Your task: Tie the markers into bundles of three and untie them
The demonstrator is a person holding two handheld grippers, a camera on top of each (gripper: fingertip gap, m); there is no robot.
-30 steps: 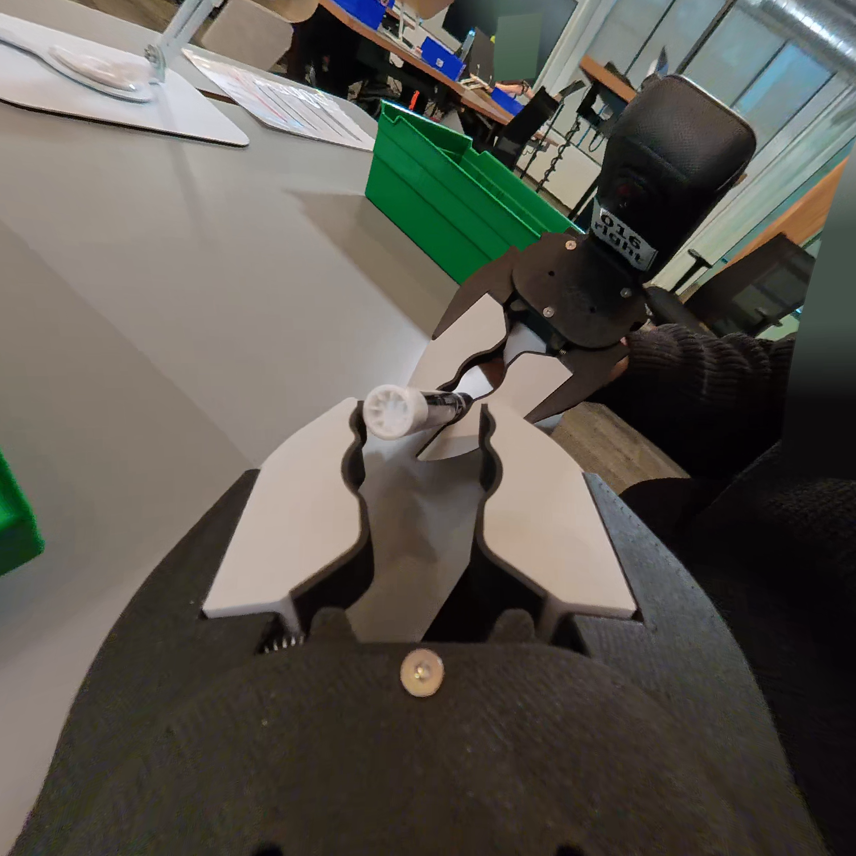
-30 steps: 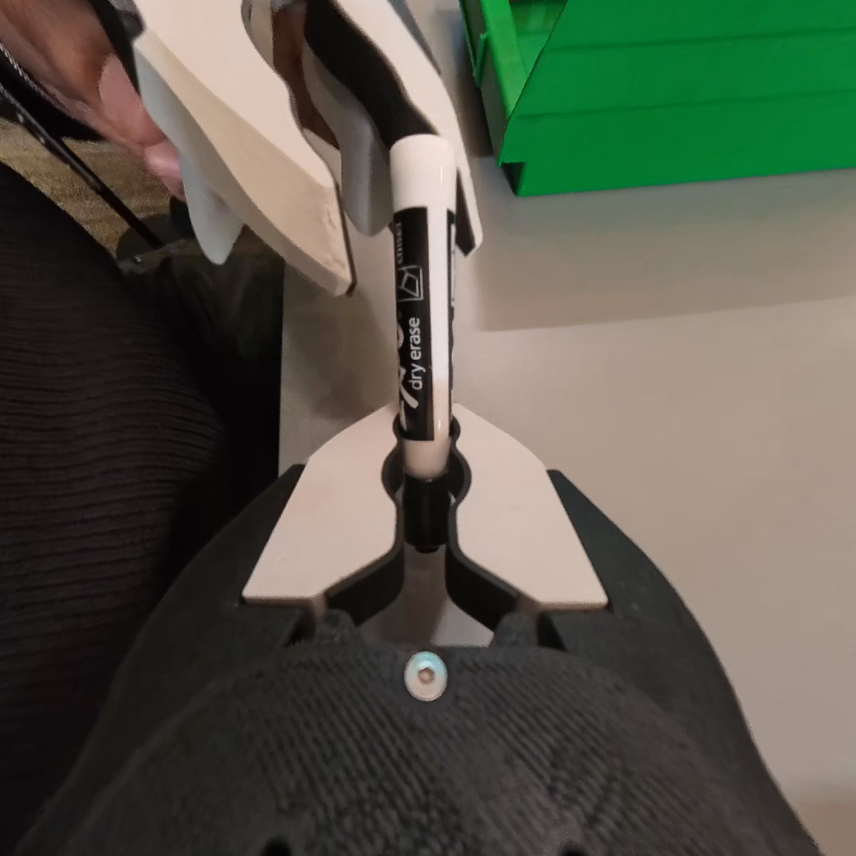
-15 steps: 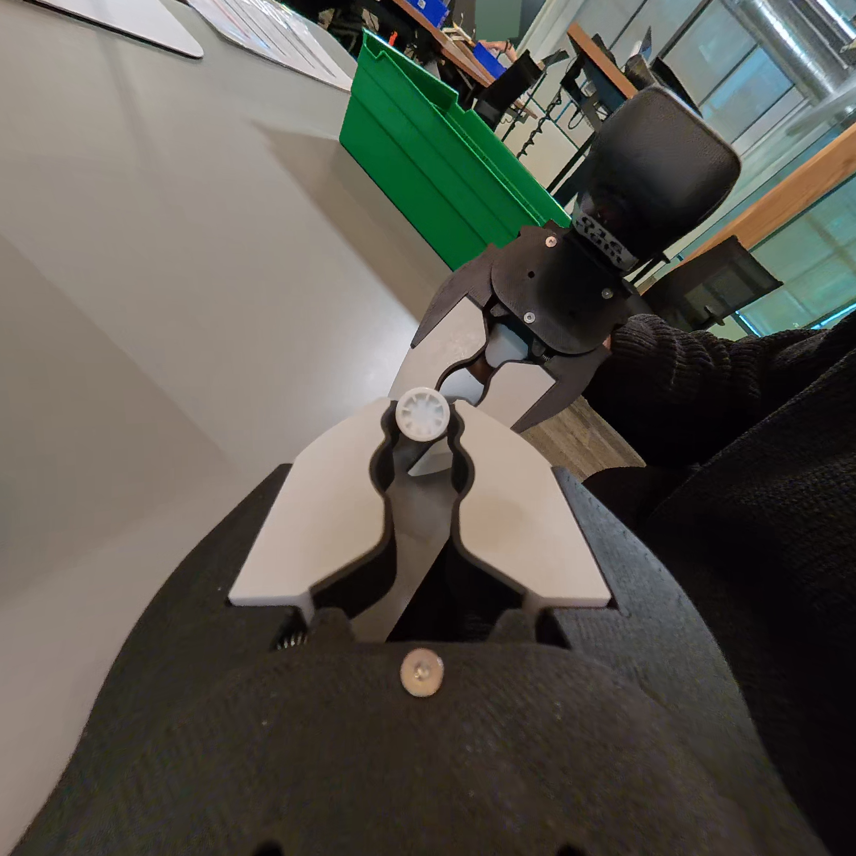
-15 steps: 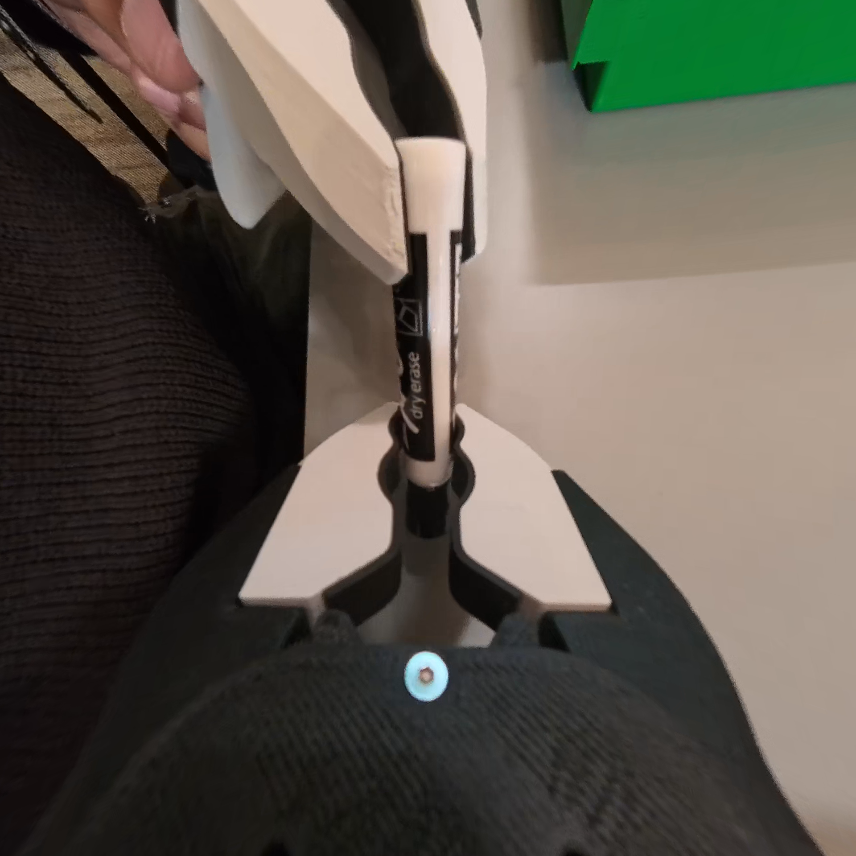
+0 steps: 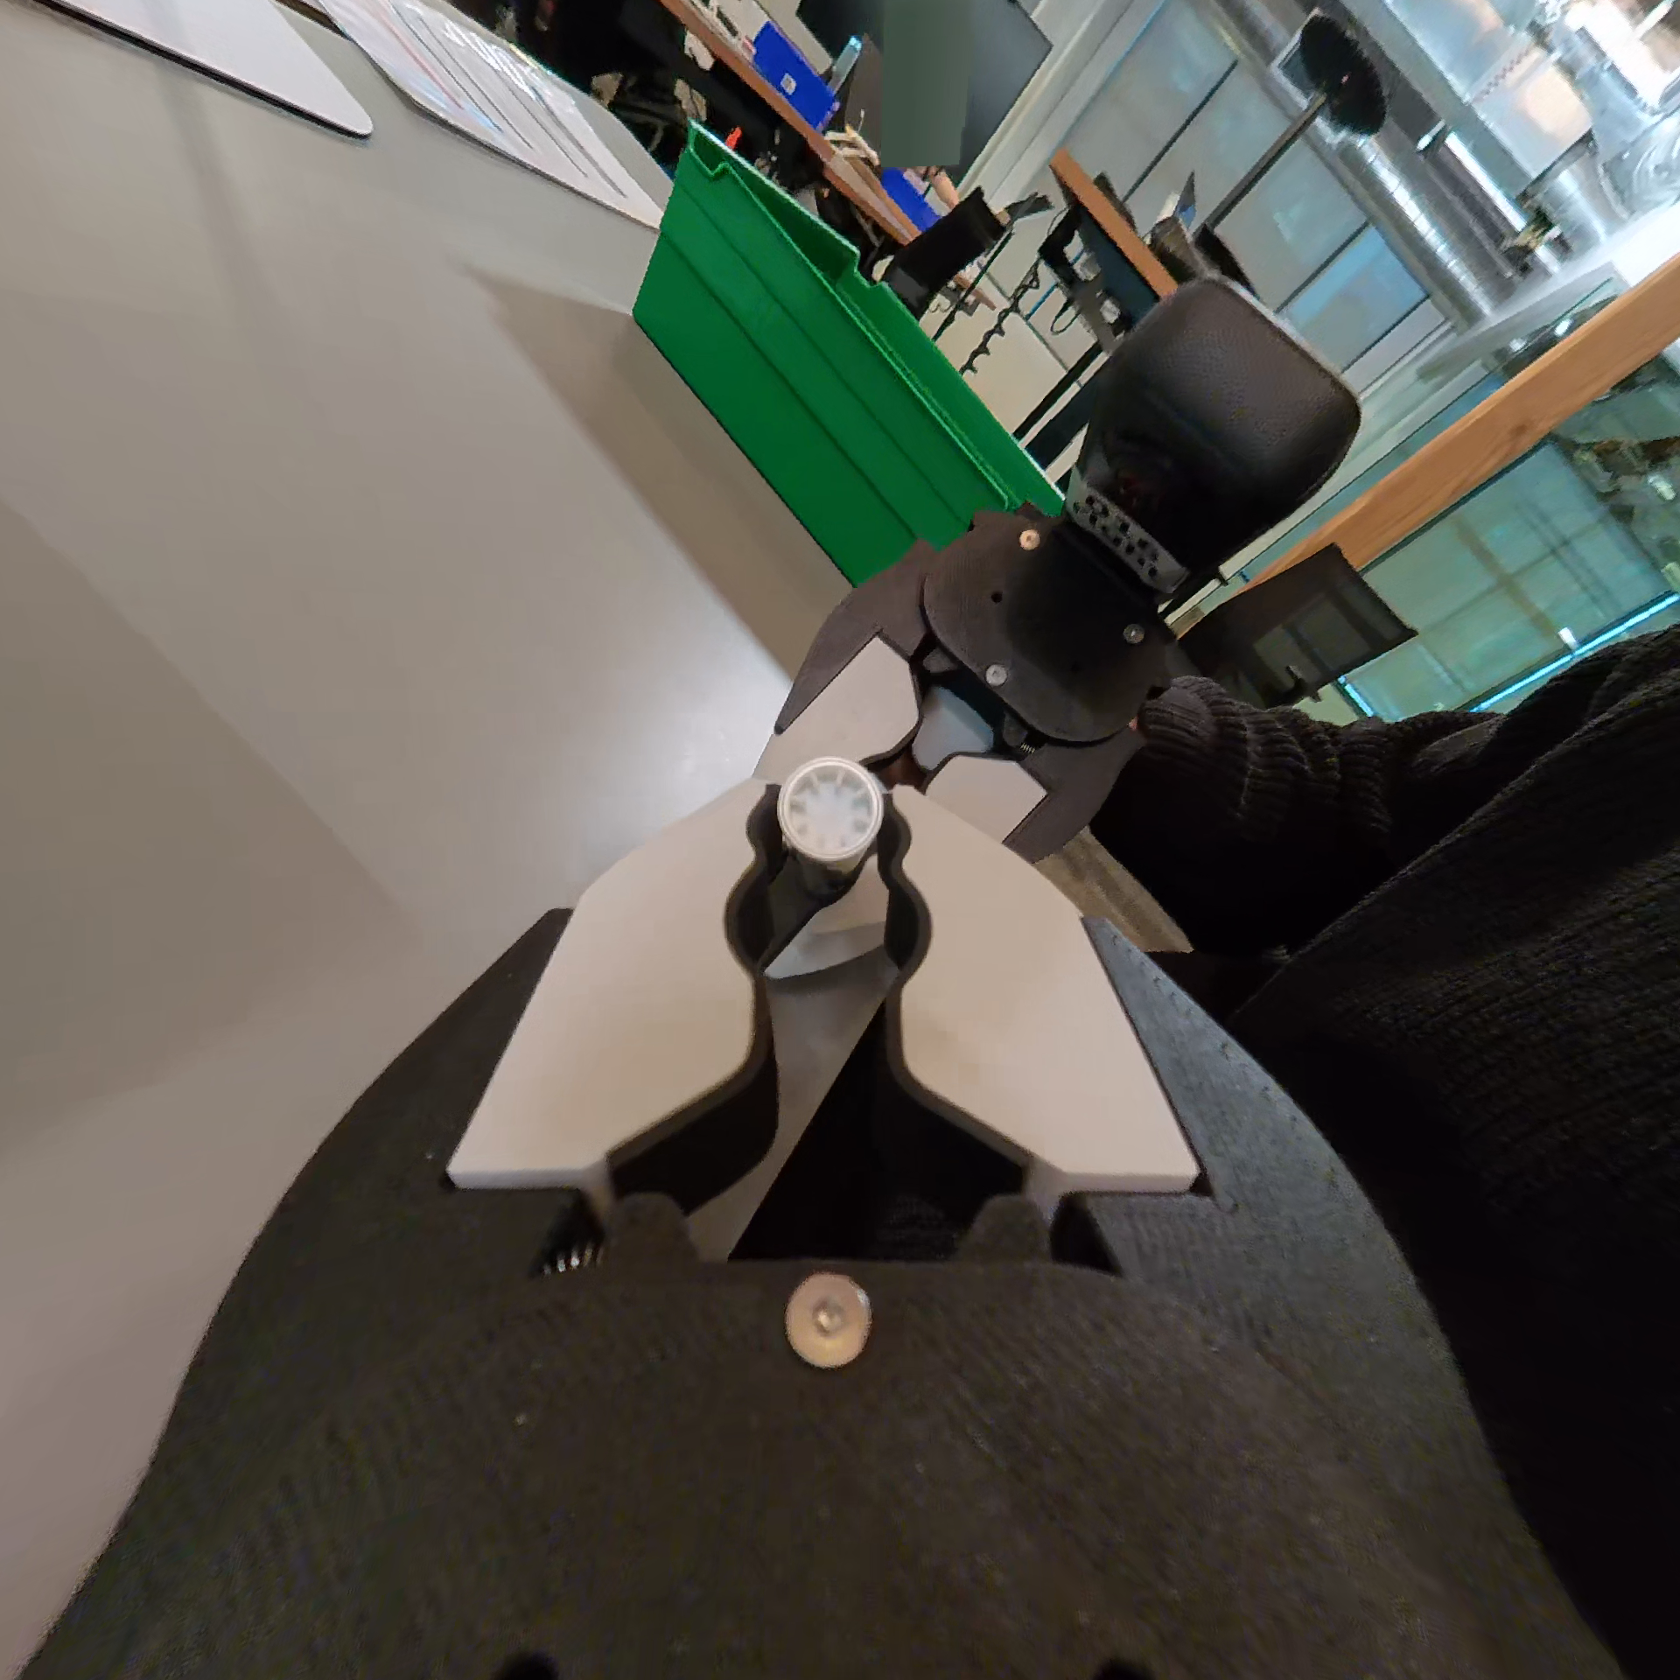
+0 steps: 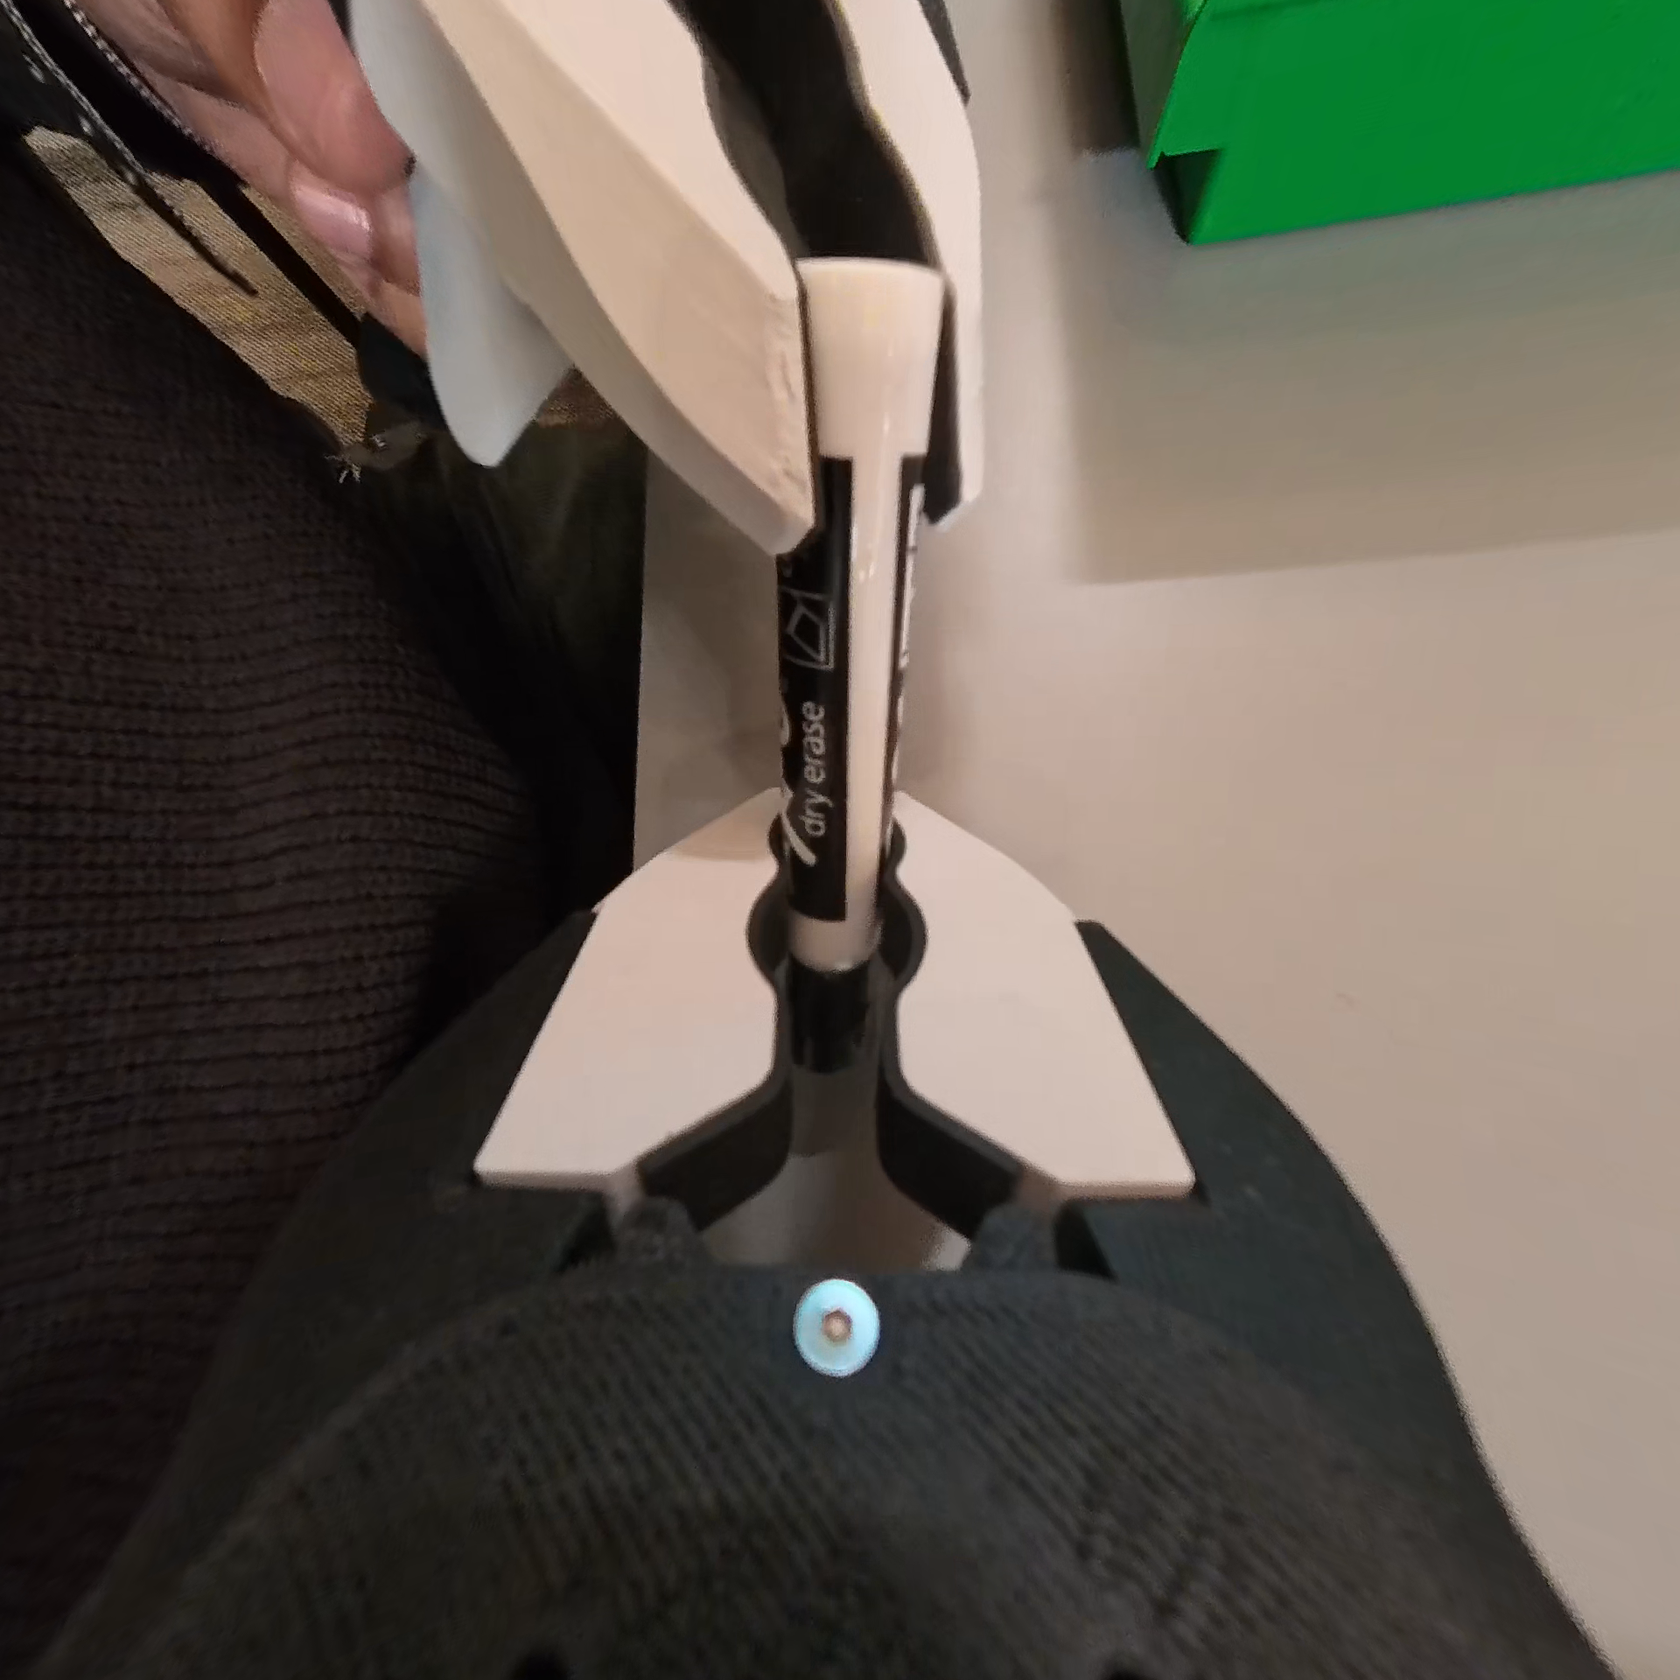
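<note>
Item: marker (image 6: pixel 855 691), over the tabletop (image 5: pixel 273 545) edge near a green bin (image 5: pixel 818 382); I have my left hand-held gripper (image 5: pixel 829 850) pinching its white end, right hand-held gripper (image 6: pixel 832 918) pinching the black end, apparently for opposed grips.

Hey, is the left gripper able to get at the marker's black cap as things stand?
Probably not. The right gripper is shut on the marker right at the cap, whose sides sit between its fingers. The left gripper holds the opposite white end, so the cap is covered.
</note>
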